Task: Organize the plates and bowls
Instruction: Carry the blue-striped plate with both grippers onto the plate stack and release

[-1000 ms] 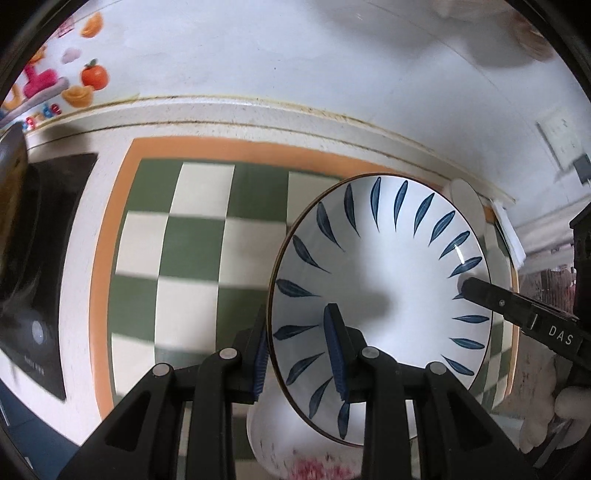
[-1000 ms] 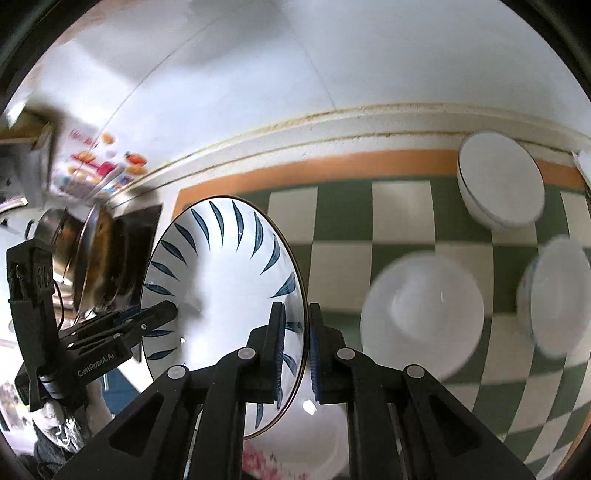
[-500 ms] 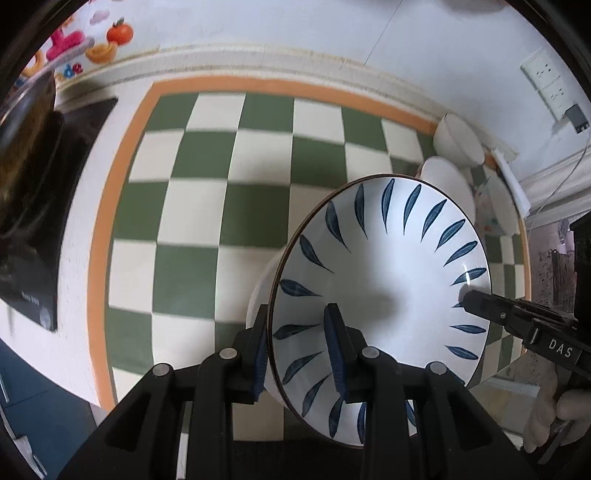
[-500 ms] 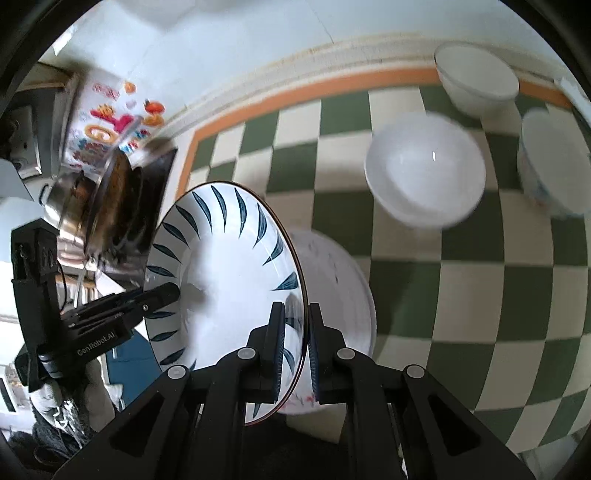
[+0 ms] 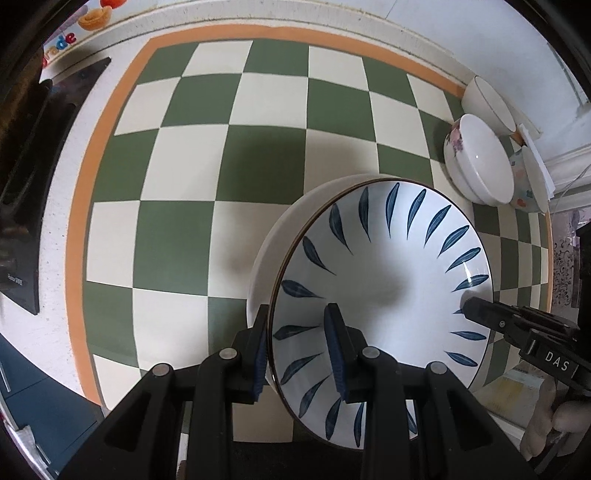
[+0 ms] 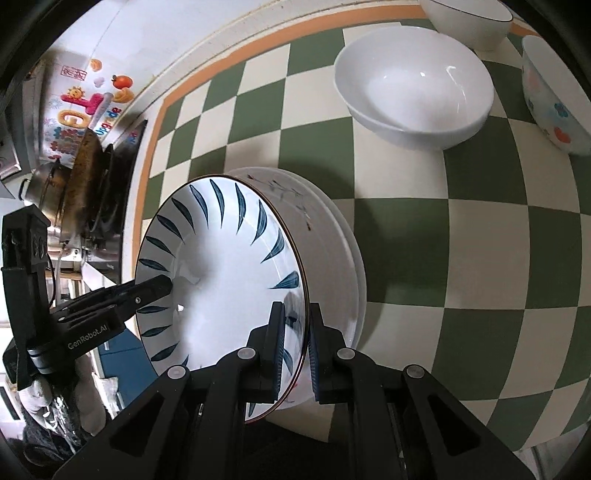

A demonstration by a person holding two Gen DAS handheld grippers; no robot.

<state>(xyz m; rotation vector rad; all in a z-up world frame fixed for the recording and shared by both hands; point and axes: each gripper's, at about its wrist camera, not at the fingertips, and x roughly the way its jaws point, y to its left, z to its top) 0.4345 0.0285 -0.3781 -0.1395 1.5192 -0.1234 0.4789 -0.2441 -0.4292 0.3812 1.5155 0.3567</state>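
A white plate with blue leaf marks (image 5: 388, 266) (image 6: 221, 273) hangs tilted between both grippers. My left gripper (image 5: 297, 314) is shut on its near rim, one pad inside and one outside. On the opposite rim my right gripper (image 6: 295, 310) is shut too; its tip (image 5: 469, 306) shows in the left wrist view, and the left gripper (image 6: 166, 286) shows in the right wrist view. Directly beneath lies a stack of white plates (image 5: 273, 240) (image 6: 332, 236). Whether the held plate touches the stack I cannot tell.
A green and cream checkered mat (image 5: 229, 155) with an orange border covers the counter. A white bowl (image 6: 413, 92), a dark-rimmed white bowl (image 6: 469, 18) and a floral bowl (image 6: 554, 103) stand at the mat's far right. A black cooktop (image 5: 22, 184) and pots (image 6: 74, 184) are at the left.
Both grippers have come down toward the mat with the leaf plate held between them. The white plate stack now lies close under it, and the bowls have come into view.
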